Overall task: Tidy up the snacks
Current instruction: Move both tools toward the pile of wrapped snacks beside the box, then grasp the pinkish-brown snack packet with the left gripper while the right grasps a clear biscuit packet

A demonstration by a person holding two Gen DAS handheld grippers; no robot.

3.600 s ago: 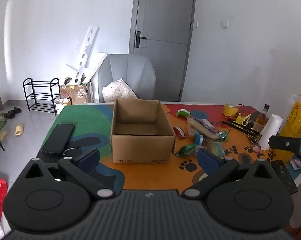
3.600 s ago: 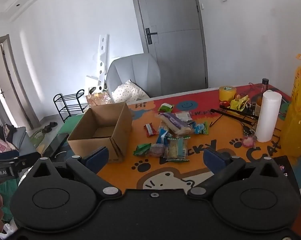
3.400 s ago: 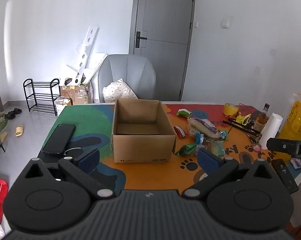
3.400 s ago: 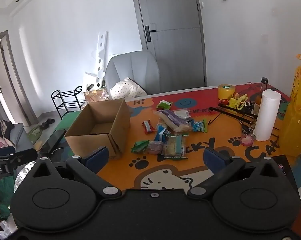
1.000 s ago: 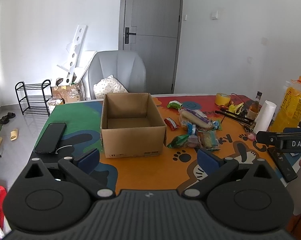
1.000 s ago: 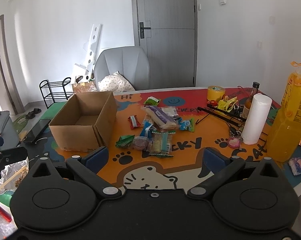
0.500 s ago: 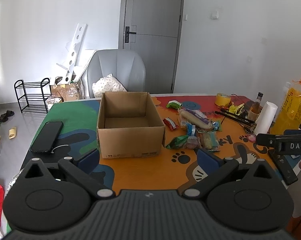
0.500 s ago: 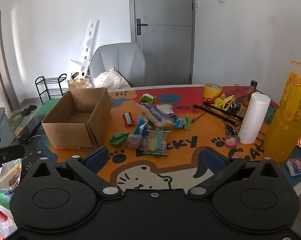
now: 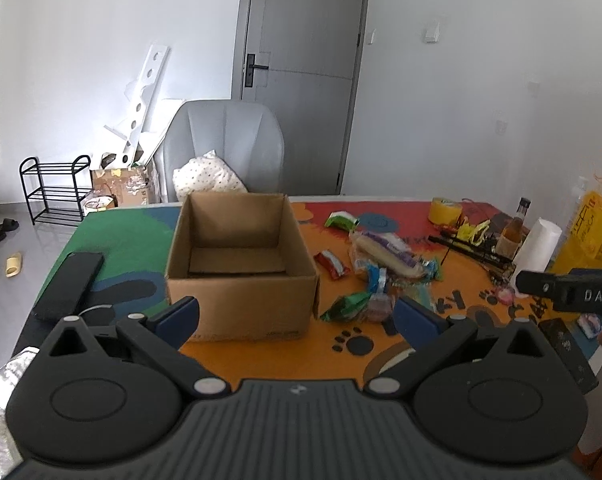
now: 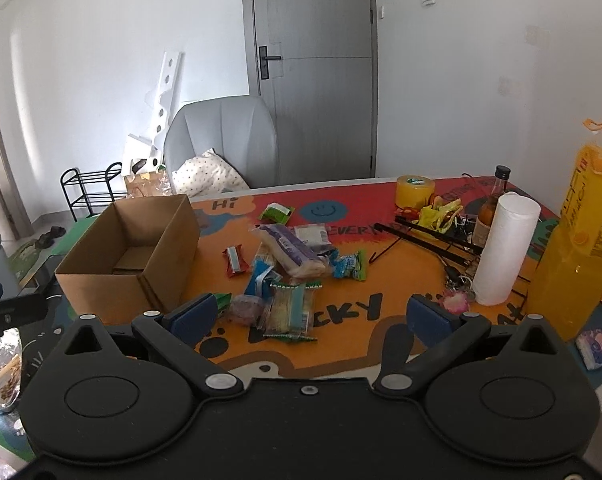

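Clearly "HI" on mat (also "EVERY"); grippers spread.

Snack packets beside empty box

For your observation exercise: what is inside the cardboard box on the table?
The cardboard box shows only its bare floor flaps; no snacks are inside. Its near wall hides the front strip of the floor.

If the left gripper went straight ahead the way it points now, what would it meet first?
Most likely the cardboard box: the open left gripper is aimed at its near wall, with only bare mat between them. The snack pile lies off to the right. Depth is hard to judge through the fisheye.
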